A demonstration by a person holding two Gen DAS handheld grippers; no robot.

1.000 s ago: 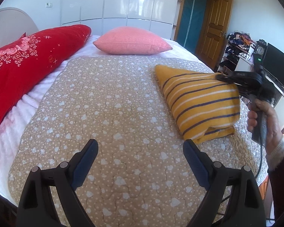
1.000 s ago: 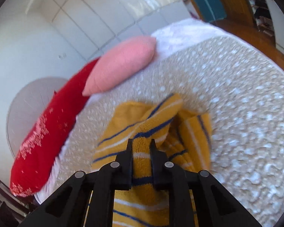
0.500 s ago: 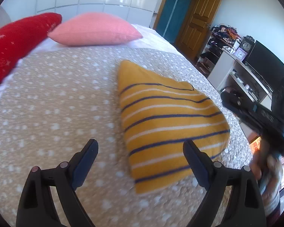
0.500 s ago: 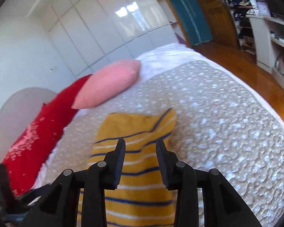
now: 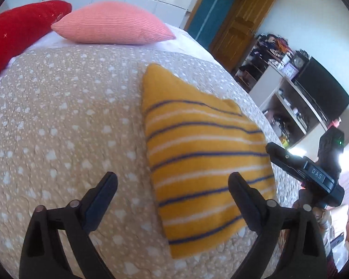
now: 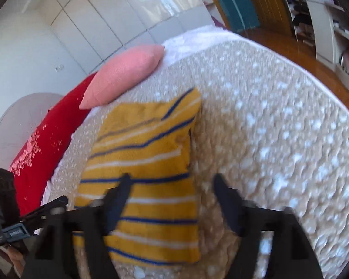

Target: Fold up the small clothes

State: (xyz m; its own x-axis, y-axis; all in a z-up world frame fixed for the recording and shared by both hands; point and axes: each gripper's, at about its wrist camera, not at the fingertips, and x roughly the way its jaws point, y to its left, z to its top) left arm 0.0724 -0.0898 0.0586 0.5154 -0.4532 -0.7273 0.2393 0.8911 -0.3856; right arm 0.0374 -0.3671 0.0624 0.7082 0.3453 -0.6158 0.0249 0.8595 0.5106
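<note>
Beige quilted bedspread (image 5: 65, 125) with white specks fills the bed, a pink pillow (image 5: 114, 26) and a red pillow (image 5: 18, 30) up at the head, open shelves (image 5: 288, 107) crammed with small clutter off to the side. Folded flat on the quilt lies the yellow striped garment (image 5: 197, 158), navy and white bands running across it. Left gripper (image 5: 172, 197) hangs spread wide and empty over its near edge, and right gripper (image 6: 172, 193) is released too, jaws apart above the cloth.

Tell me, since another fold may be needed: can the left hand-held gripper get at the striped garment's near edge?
Probably yes. The left hand-held gripper is open just short of the striped garment, which lies flat on the bedspread with nothing between them.
</note>
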